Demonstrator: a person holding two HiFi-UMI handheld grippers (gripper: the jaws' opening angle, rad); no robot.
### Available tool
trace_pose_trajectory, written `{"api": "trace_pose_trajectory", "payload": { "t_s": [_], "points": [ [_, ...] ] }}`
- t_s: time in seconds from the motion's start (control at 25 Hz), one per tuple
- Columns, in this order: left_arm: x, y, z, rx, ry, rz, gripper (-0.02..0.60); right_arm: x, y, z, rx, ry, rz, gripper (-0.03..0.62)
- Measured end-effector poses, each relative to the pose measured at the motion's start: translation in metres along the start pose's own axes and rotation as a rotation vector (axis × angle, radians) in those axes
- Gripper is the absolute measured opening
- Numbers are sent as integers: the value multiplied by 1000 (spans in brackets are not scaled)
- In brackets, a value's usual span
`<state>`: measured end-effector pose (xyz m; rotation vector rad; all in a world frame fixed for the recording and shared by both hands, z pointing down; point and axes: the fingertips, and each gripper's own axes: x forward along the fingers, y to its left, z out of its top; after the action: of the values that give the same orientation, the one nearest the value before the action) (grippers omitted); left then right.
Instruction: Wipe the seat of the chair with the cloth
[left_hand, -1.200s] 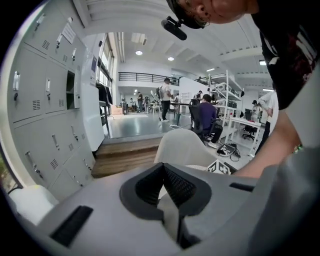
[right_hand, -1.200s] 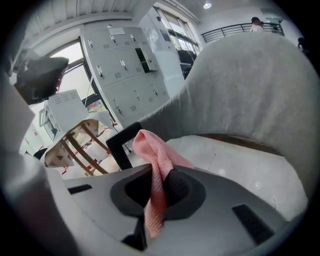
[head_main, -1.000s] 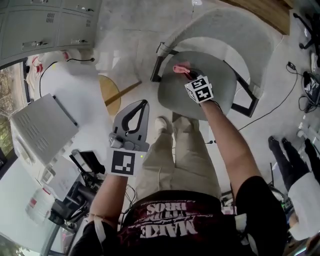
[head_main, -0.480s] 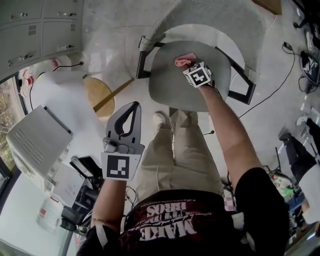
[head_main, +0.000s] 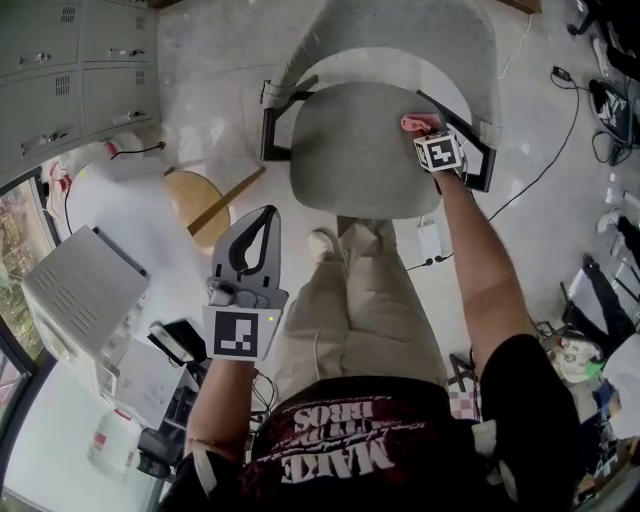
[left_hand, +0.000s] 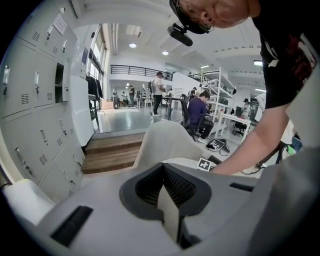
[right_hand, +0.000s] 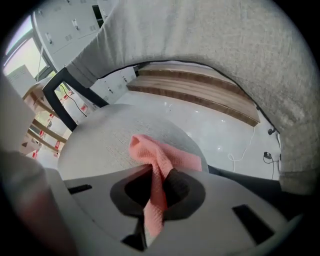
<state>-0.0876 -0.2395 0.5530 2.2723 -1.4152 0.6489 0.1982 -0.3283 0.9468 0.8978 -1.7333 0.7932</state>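
Right gripper (head_main: 428, 135): jaws closed on a pink cloth (right_hand: 160, 157), a narrow fold pinched between them and the loose end lying on the grey seat (head_main: 360, 150) of the chair (head_main: 400, 40). The cloth sits at the seat's far right edge, just beside the black armrest (head_main: 478, 150). Left gripper (head_main: 255, 245): jaws together, nothing held, well apart from the chair.

Risks, as judged:
- Only a thin strip is clamped, so drag against the rough seat fabric could pull it free.
- A stroke begun this close to the armrest could snag there or run off the edge.
- The cloth is bunched – each pass would likely cover a narrow band and leave gaps.

The right gripper view confirms the grip and the cloth's contact with the seat; the head view hides both behind the marker cube. Only the head view shows where on the seat the cloth lies – and how much surface stretches to its left.
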Motion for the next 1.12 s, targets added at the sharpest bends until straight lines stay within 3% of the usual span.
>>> {"api": "trace_pose_trajectory", "payload": {
  "t_s": [0.12, 0.36, 0.48, 0.6, 0.8, 0.92, 1.12],
  "points": [
    [-6, -4, -2, 12, 6, -3, 3, -6, 36, 19, -50, -54, 43, 31],
    [-16, -7, -9, 14, 16, -1, 3, 4, 163, 60, -156, -134, 249, 31],
    [-21, -4, -16, 24, 28, 8, 3, 13, 217, 58, -230, -93, 325, 31],
    [-24, -1, -22, 9, 29, 24, 3, 27, 241, 44, -283, -34, 347, 32],
    [-27, 2, -31, 16, 50, 24, 3, 31, 220, 28, -234, 9, 336, 31],
    [-27, 1, -25, 24, 30, 17, 3, 24, 182, 9, -219, 45, 286, 31],
    [-23, -4, -12, 35, -8, -1, 3, 5, 106, -32, -90, 64, 204, 31]
  ]
}}
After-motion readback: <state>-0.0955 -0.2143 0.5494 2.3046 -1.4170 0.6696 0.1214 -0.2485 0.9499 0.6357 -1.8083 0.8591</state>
